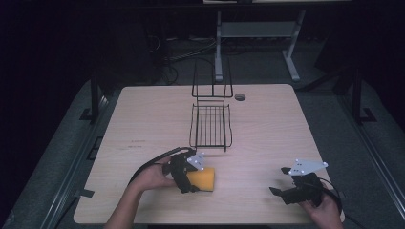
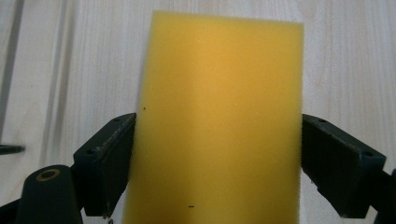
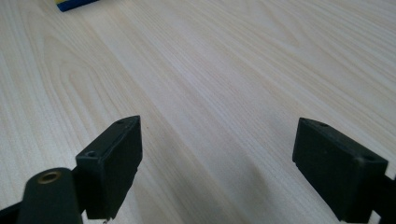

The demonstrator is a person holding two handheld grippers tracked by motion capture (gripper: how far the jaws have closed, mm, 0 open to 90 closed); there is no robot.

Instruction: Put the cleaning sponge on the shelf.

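A yellow sponge point(image 1: 204, 180) lies flat on the wooden table point(image 1: 267, 133) near its front left. My left gripper point(image 1: 193, 178) is open around it. In the left gripper view the sponge point(image 2: 219, 116) spans the whole gap, with a black jaw at each long side at or just touching its edge. My right gripper point(image 1: 279, 180) is at the front right, low over bare table, pointing left. It is open, and nothing lies between its jaws in the right gripper view point(image 3: 217, 140).
A black wire rack point(image 1: 211, 125) with an upright back stands at the table's middle, beyond the sponge. A round cable hole point(image 1: 239, 97) sits near the far edge. A yellow and blue edge point(image 3: 74, 3) shows at the top left of the right gripper view.
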